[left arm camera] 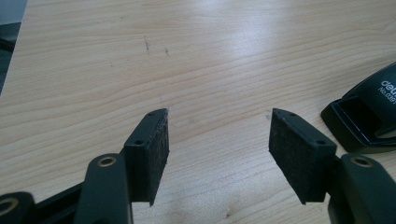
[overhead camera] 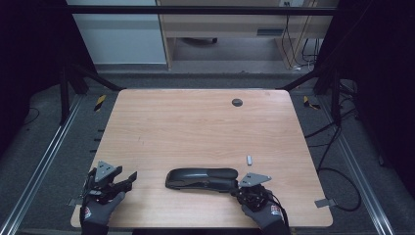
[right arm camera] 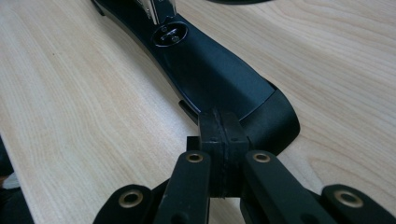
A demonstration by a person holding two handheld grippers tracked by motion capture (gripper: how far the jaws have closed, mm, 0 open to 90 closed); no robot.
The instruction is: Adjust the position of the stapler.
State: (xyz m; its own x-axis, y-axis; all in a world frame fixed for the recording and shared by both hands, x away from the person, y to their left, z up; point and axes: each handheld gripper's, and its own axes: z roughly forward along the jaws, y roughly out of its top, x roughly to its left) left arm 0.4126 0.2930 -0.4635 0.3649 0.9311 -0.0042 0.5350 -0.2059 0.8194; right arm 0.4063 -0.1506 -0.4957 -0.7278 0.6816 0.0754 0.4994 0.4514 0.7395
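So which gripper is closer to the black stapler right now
Right. The right gripper sits at the black stapler's right end, its fingers shut. The left gripper is apart from the stapler's left end, fingers open over bare table.

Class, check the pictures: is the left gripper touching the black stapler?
Apart. In the left gripper view, the left gripper has open jaws over bare table, with wood visible between it and the stapler.

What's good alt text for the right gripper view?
The right gripper, jaws shut pad to pad, rests against the near end of a long black stapler lying on a light wooden table.
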